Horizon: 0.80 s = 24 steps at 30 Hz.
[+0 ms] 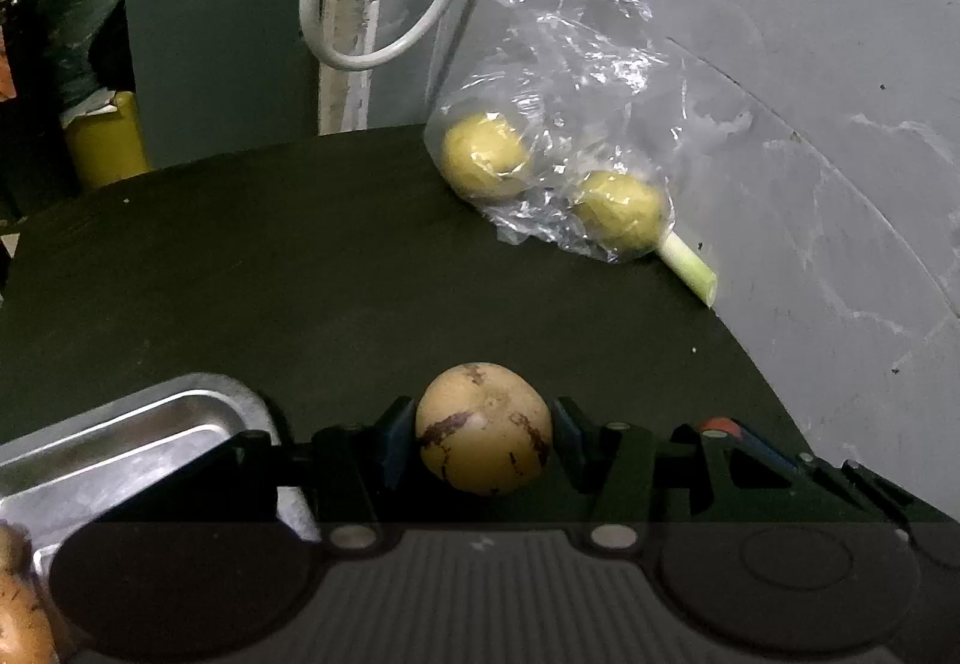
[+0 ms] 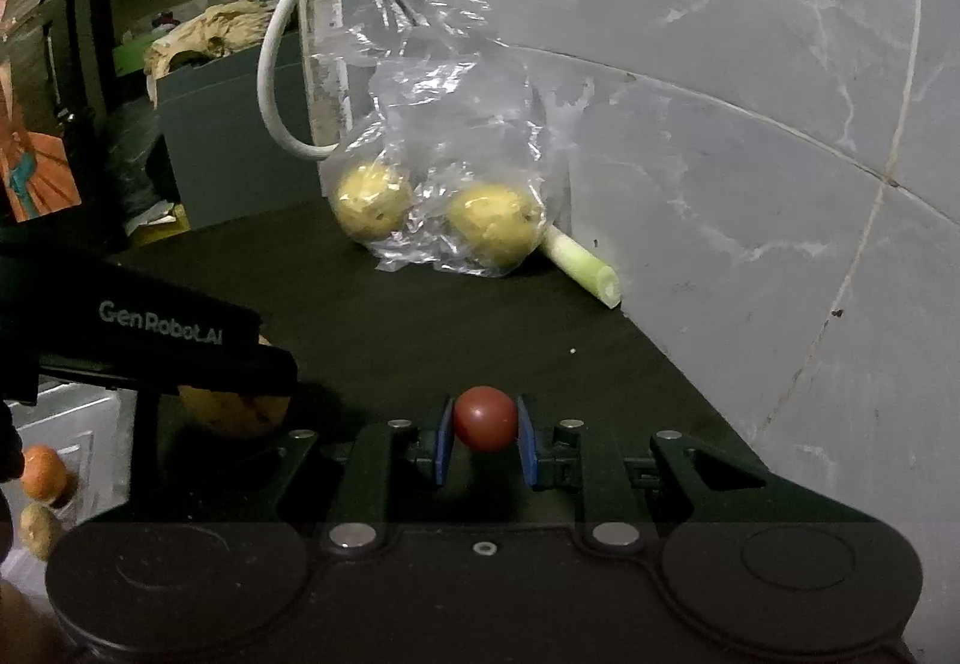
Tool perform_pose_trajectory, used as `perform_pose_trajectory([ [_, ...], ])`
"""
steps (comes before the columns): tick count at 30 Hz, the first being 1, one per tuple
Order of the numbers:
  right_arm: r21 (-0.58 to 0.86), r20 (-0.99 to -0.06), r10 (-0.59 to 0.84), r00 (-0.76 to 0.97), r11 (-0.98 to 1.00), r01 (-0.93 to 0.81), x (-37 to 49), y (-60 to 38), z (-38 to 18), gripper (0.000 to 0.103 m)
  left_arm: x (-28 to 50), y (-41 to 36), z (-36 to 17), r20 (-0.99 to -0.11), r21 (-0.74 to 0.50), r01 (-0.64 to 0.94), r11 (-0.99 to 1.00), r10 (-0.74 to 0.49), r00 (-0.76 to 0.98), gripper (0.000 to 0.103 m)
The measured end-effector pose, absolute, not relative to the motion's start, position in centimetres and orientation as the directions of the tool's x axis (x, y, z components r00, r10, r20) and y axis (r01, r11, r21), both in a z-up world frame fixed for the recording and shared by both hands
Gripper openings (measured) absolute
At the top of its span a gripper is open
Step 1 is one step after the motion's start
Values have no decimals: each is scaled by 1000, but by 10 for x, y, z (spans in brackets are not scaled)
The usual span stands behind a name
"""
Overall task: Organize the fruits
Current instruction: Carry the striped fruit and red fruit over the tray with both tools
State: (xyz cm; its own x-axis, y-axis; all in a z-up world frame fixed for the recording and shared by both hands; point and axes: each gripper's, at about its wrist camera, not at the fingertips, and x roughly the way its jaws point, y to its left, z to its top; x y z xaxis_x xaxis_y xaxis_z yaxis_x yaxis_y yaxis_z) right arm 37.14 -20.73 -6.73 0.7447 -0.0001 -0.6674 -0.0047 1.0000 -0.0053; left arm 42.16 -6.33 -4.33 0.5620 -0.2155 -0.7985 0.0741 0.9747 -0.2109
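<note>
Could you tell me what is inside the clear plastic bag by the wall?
The plastic bag holds two yellow-green fruits. Crumpled film hides any smaller contents.

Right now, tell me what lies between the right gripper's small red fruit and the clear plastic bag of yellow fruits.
Nothing: bare dark tabletop separates the small red fruit from the clear plastic bag, per the right wrist view.

Your views are dim overall. Glare shows on the plastic bag point(image 1: 558, 82) and metal tray point(image 1: 120, 448). Fisheye distortion bends the wall point(image 2: 750, 124) seams; dark vignetting clips the upper corners.
</note>
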Motion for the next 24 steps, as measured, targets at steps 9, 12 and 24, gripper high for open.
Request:
perform_pose_trajectory([
  [9,-10,-664,20,748,999,-36,355,-192,-61,24,404,-49,-38,-798,-217,61,974,-213,564,53],
  [12,-8,-663,26,749,999,-42,350,-186,-59,24,399,-44,-36,-797,-217,59,974,-212,566,53],
  [24,-10,-654,42,755,998,-64,334,-165,-49,24,380,-20,-24,-786,-216,41,975,-199,585,53],
])
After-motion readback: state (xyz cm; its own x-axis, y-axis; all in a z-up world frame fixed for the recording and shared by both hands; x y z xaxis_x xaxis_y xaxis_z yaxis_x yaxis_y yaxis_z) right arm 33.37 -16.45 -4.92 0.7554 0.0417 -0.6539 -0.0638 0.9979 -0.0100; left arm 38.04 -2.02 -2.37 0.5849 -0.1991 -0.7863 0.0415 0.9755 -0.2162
